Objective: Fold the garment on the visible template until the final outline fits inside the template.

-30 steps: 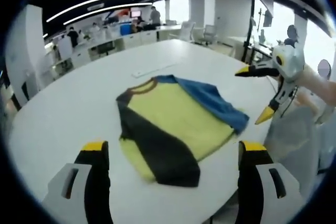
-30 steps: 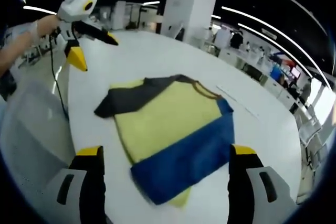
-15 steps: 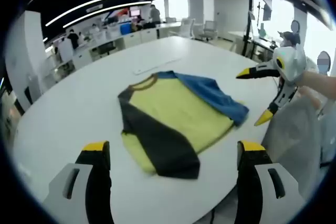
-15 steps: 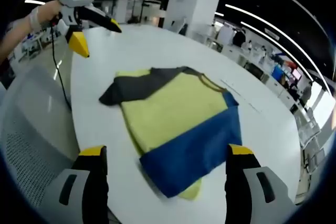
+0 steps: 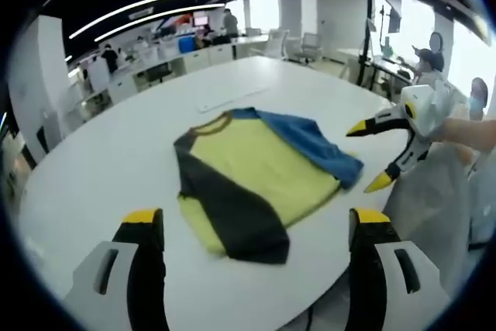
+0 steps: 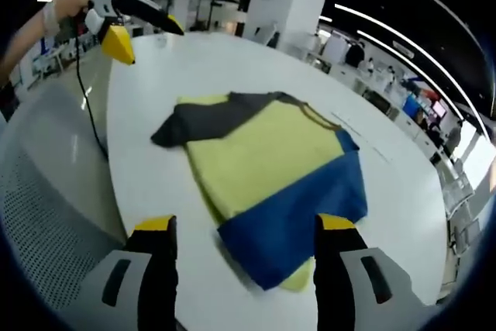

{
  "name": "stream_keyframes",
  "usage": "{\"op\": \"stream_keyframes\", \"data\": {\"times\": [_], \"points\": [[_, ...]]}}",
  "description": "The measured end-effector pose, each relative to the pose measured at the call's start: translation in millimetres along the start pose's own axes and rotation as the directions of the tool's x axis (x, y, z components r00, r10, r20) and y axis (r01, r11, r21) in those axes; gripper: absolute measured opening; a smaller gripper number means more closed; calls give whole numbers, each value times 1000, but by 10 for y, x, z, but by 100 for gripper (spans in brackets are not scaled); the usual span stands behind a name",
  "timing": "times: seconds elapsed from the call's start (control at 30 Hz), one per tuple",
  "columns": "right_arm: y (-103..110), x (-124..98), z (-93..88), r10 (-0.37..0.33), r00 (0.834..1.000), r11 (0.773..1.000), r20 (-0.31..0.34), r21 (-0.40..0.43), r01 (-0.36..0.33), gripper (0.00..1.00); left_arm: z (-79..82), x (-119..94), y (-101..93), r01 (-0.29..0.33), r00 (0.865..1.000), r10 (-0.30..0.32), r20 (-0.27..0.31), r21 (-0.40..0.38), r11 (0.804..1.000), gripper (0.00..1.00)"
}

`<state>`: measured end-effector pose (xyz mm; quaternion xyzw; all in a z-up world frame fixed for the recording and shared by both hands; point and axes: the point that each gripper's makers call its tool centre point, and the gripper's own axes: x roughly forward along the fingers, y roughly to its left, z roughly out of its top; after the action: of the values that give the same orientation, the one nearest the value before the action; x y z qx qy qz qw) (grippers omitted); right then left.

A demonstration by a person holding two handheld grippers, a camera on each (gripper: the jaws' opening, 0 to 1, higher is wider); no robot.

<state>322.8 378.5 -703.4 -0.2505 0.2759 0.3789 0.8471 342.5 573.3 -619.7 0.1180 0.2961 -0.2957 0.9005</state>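
White surface (image 5: 93, 153): folded garment (image 5: 256, 164) flat. Right gripper (image 6: 244, 230) nearer, blue sleeve directly ahead, jaws wide, empty. Left gripper (image 5: 256, 222) wide, empty.

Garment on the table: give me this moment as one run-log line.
garment: partly folded, flat on white table, grey and blue sleeves over yellow body | left gripper: open, empty, off cloth | right gripper: open, empty | template: cannot tell

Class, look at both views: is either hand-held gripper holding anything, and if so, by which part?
Nothing is held. Both the left hand-held gripper and right hand-held gripper are open, clear of the shirt.
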Motion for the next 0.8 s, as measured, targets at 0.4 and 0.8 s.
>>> {"op": "stream_keyframes", "data": {"times": [0.4,0.8], "points": [[207,141,-115,87,996,996,-23,17,-86,29,26,-90,19,-15,1000,16,16,-7,1000,94],[220,286,-247,107,992,994,-63,22,-106,22,5,-100,4,-14,1000,14,11,-13,1000,93]]}}
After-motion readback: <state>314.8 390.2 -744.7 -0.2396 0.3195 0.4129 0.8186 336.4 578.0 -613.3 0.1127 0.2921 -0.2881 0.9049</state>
